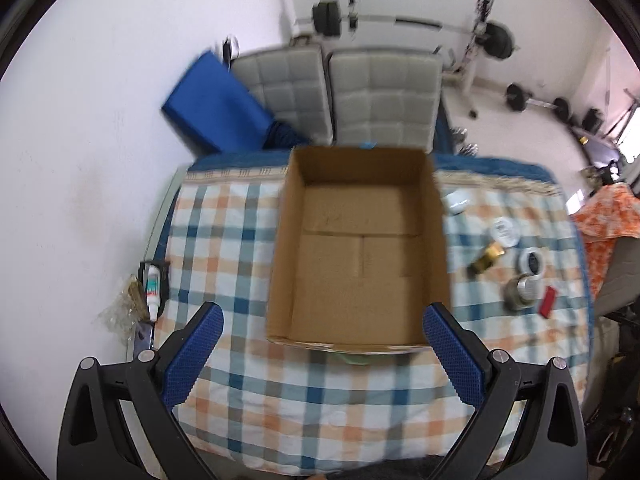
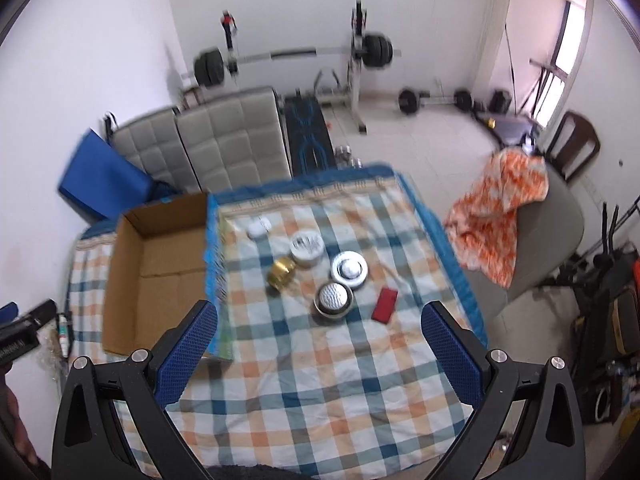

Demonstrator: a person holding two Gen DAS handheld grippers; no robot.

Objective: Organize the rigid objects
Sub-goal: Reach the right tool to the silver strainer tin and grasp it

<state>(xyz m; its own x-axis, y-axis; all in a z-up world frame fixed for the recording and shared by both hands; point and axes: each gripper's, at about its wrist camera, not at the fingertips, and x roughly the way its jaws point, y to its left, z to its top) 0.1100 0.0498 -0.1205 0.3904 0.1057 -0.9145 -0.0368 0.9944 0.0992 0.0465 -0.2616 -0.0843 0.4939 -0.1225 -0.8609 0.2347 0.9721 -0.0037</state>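
Where checked cloth (image 2: 320,360) spreads, open brown cardboard box (image 1: 356,248) sits upright.

Checked cloth-covered table (image 2: 320,360) bearing cardboard box (image 2: 160,264), five small containers (clustered) (image 2: 334,298), red case (image 2: 385,305).

Plain white walls (image 2: 100,40) and a pale tiled floor (image 2: 432,140), basically a home gym: a barbell on a white rack (image 2: 296,56) at the back, a smaller dumbbell bar (image 2: 434,100) on the floor, two grey quilted cushions (image 2: 208,140) leaning on the wall, and daylight from a window (image 2: 560,52) on the right
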